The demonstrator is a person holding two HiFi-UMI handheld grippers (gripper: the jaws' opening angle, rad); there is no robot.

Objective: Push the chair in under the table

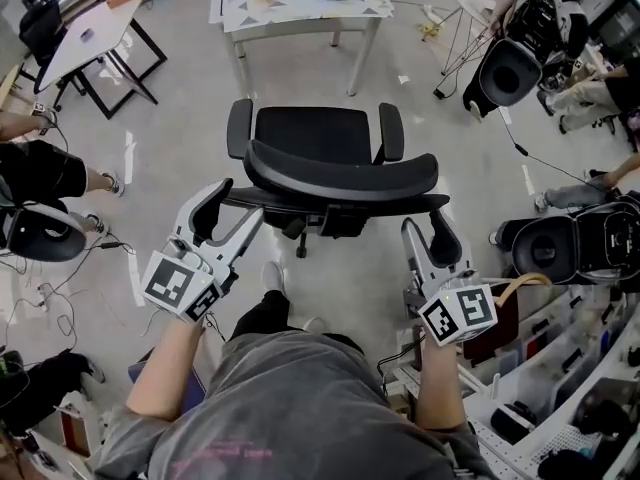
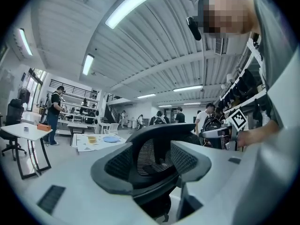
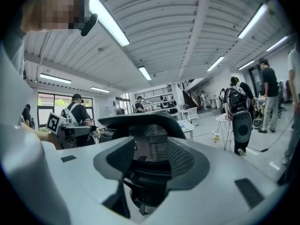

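We are holding the left gripper with its jaws spread wide, the left end of the curved black backrest showing between them. The right gripper is spread just as wide at the backrest's right end. Neither is clamping, and we cannot tell whether either is touching.

In our judgement, both should be pressing evenly and level on the backrest, so the chair is rolling straight instead of swivelling.

The black mesh-backed office chair with a padded seat and two armrests is standing mid-frame in the head view. Its seat is facing the white-framed table with a patterned top at upper middle, well apart from it.
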